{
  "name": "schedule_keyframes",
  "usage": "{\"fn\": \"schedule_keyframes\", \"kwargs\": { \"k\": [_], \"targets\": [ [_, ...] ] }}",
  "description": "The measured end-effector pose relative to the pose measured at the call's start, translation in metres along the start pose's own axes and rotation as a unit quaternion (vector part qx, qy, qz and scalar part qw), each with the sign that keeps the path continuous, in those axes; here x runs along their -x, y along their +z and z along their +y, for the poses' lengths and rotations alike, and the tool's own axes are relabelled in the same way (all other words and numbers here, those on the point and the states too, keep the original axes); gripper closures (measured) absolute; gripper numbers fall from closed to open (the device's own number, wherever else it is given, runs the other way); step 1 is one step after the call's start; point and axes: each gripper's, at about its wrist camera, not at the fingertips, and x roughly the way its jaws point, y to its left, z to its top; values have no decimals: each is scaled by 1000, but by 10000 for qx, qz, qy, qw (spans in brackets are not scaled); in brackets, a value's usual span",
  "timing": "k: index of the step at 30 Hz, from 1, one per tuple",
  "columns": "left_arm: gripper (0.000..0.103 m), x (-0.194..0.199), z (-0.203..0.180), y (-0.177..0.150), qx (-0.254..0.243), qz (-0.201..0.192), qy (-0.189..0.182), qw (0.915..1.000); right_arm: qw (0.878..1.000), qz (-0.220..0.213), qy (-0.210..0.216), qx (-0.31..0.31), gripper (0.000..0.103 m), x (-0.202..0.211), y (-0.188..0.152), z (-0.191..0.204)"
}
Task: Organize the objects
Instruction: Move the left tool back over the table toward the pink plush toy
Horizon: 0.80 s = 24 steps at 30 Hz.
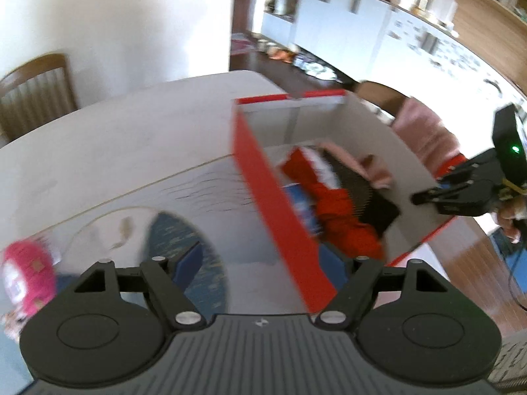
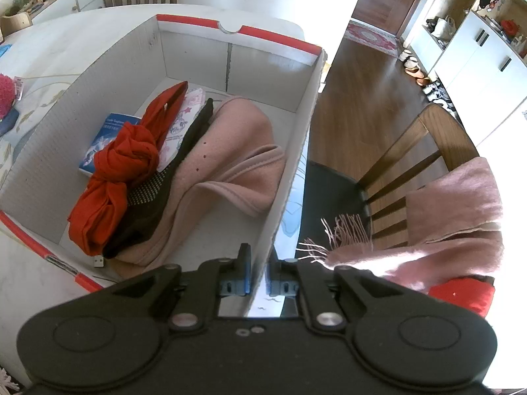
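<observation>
The box [image 2: 230, 52] sits on the bench [image 1: 131, 138], an open cardboard carton with red edging and thin white walls. It looks light and somewhat floppy, so a wall would likely bow if pulled hard; the rim near a corner seems the stiffest place to pinch.

The right gripper [image 2: 258, 279] is pressed together on the box's near right wall, one finger inside and one outside.

Inside lie soft, light things: a knotted red cloth [image 2: 122, 171], a pink blanket [image 2: 230, 164], a dark dotted fabric [image 2: 148, 197] between them, and a blue booklet [image 2: 105, 141] flat beneath. A small USB plug [image 2: 98, 261] rests on the box floor. The cloths should crush and drape; the booklet is the only stiff item.

The left gripper [image 1: 270, 266] is spread wide and holds nothing, straddling the red left wall. Beside the box on the bench sits a pink knitted thing [image 1: 26, 273], probably next to go in.
</observation>
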Motion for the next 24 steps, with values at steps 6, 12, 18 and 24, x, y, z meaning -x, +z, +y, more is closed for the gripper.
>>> {"fn": "schedule_keyframes", "kwargs": {
  "k": [6,12,18,24],
  "targets": [
    [17,26,55,-20,566,-189,467,9971,10000,32,-58,-8,96,0,1,2],
    [1,34,104,-32,777,-265,1108,9904,9998,89,-129,-75,95,0,3,3],
    [0,30,151,-37,923,-299,1390,9855,9996,140,-192,-163,95,-1,3,4],
    [0,8,194,-36,1063,-113,1386,9846,9993,187,-253,-217,95,-2,4,5]
  ]
}}
